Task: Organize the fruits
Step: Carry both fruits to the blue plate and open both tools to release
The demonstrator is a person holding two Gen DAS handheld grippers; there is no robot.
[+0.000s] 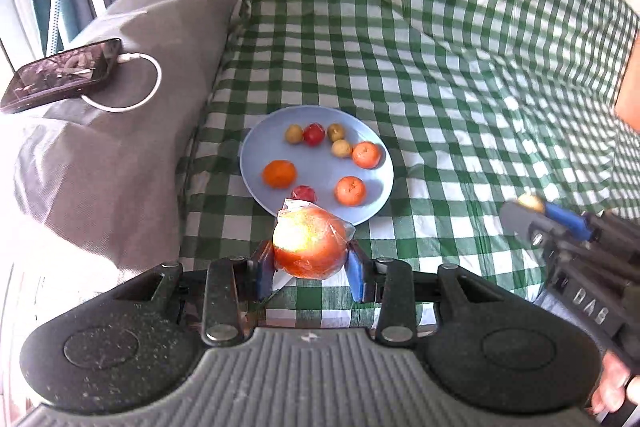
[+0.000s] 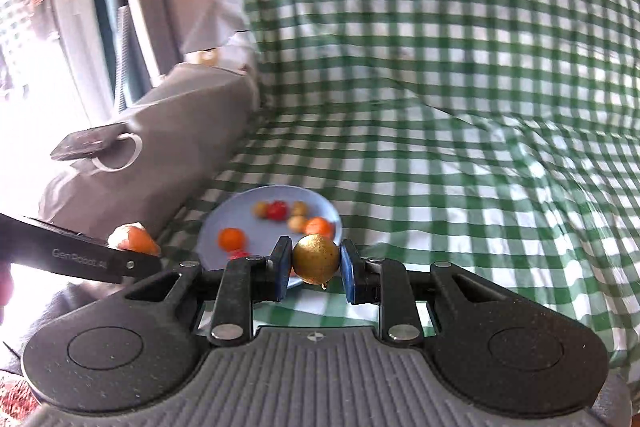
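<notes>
A blue plate [image 1: 320, 119] lies on the green checked cloth and holds several small fruits: oranges, red ones and yellow-green ones. My left gripper [image 1: 310, 269] is shut on a large red-orange fruit in clear plastic wrap [image 1: 308, 247], held just in front of the plate's near rim. My right gripper [image 2: 316, 267] is shut on a small round golden-brown fruit [image 2: 316, 258], above the plate's [image 2: 236, 211] near right edge. The right gripper also shows in the left wrist view [image 1: 532, 207], to the right of the plate. The left gripper's wrapped fruit shows in the right wrist view [image 2: 134, 239].
A grey cushioned armrest [image 1: 120, 131] stands left of the plate, with a phone [image 1: 60, 75] and a white charging cable [image 1: 136, 83] on it. The green checked cloth [image 1: 460, 87] rises into a backrest behind. A window is at far left.
</notes>
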